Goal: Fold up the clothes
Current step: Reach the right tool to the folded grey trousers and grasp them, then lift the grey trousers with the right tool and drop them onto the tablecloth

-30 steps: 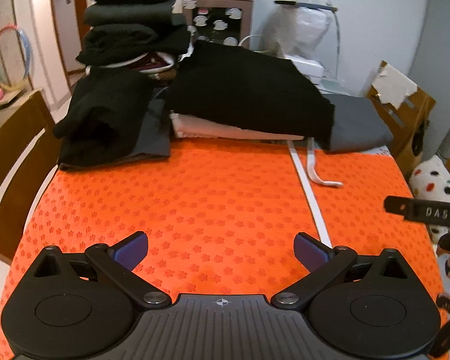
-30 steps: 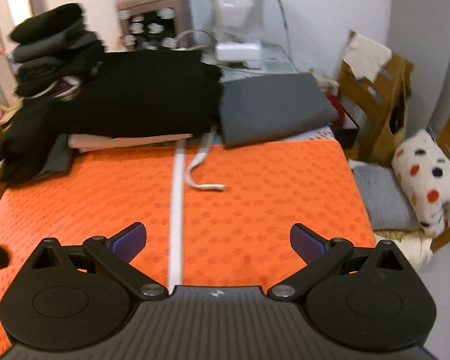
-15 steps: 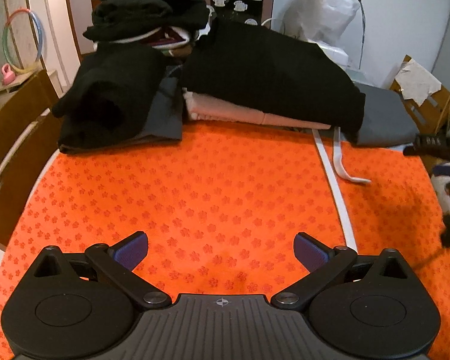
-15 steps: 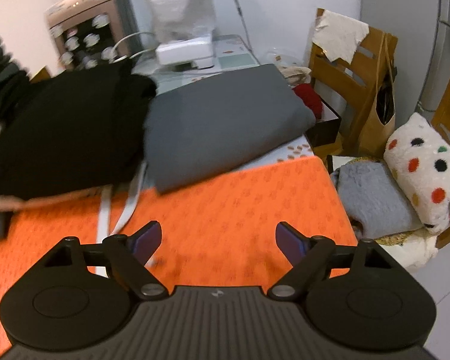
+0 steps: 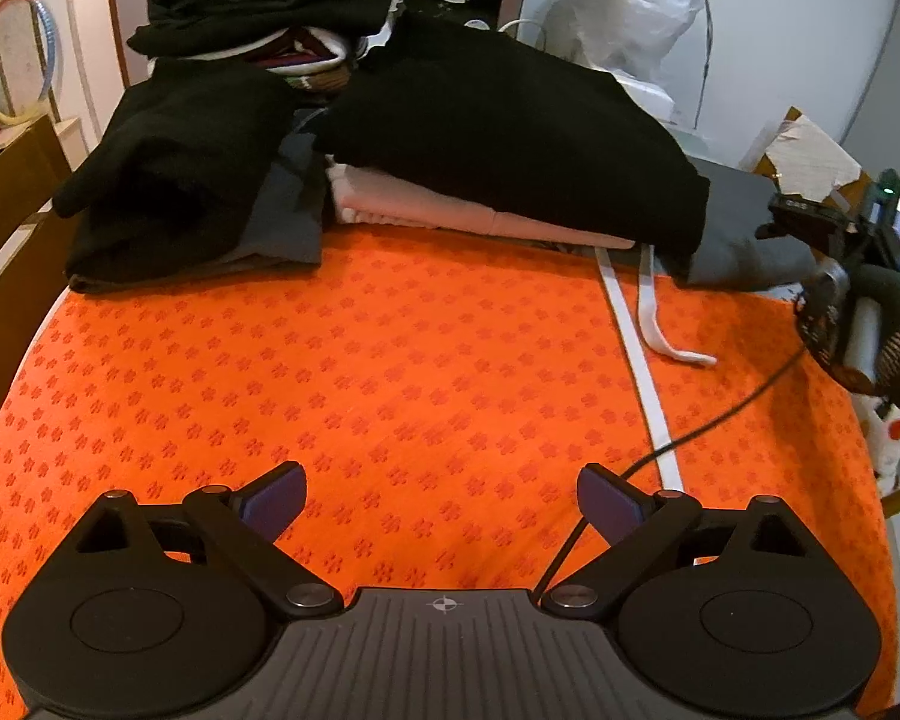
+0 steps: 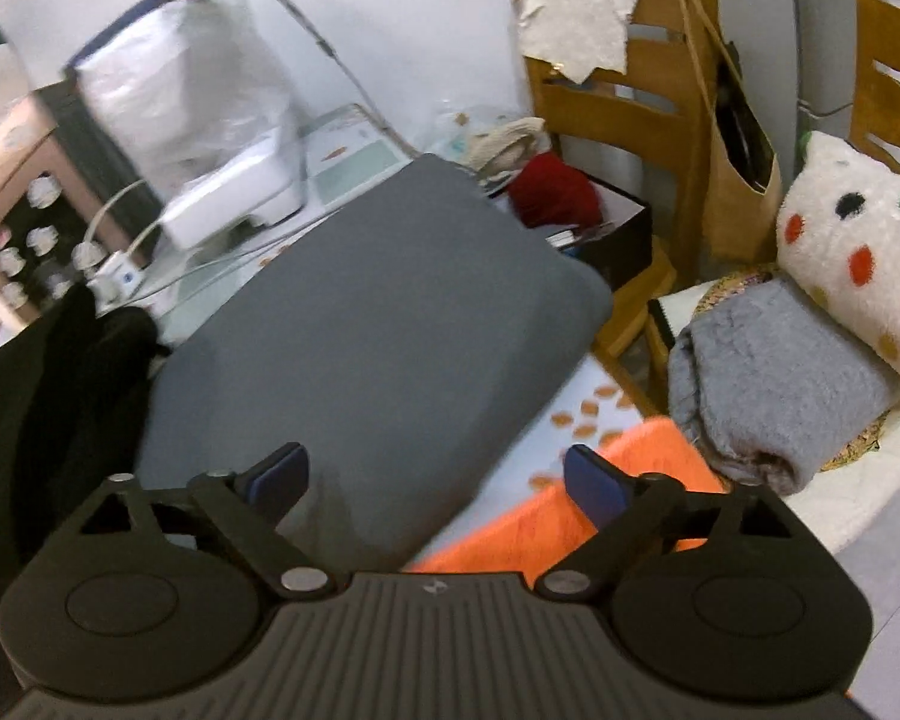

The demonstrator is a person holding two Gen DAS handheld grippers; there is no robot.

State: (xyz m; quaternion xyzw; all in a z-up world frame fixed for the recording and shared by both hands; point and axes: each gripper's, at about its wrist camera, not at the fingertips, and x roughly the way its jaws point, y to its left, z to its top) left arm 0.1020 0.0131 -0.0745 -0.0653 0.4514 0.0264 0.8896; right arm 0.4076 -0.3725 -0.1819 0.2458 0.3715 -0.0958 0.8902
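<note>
A folded grey garment (image 6: 378, 324) lies at the far right end of the orange table cover (image 5: 390, 372); it also shows in the left wrist view (image 5: 744, 240). My right gripper (image 6: 435, 483) is open and empty, right over the near edge of the grey garment. A black garment (image 5: 510, 126) lies over a pink folded one (image 5: 450, 210) at the back. My left gripper (image 5: 441, 498) is open and empty, low over the bare orange cover. The right gripper's body (image 5: 852, 276) shows at the right edge of the left wrist view.
A stack of dark folded clothes (image 5: 252, 6) and a black heap (image 5: 174, 168) stand at the back left. A white strap (image 5: 648, 312) lies on the cover. A wooden chair (image 6: 630, 120), a grey blanket (image 6: 768, 384) and a spotted pillow (image 6: 858, 252) stand right of the table.
My right gripper has moved forward and right, up to the grey garment. My left gripper has moved a little forward over the cover. Both stay open.
</note>
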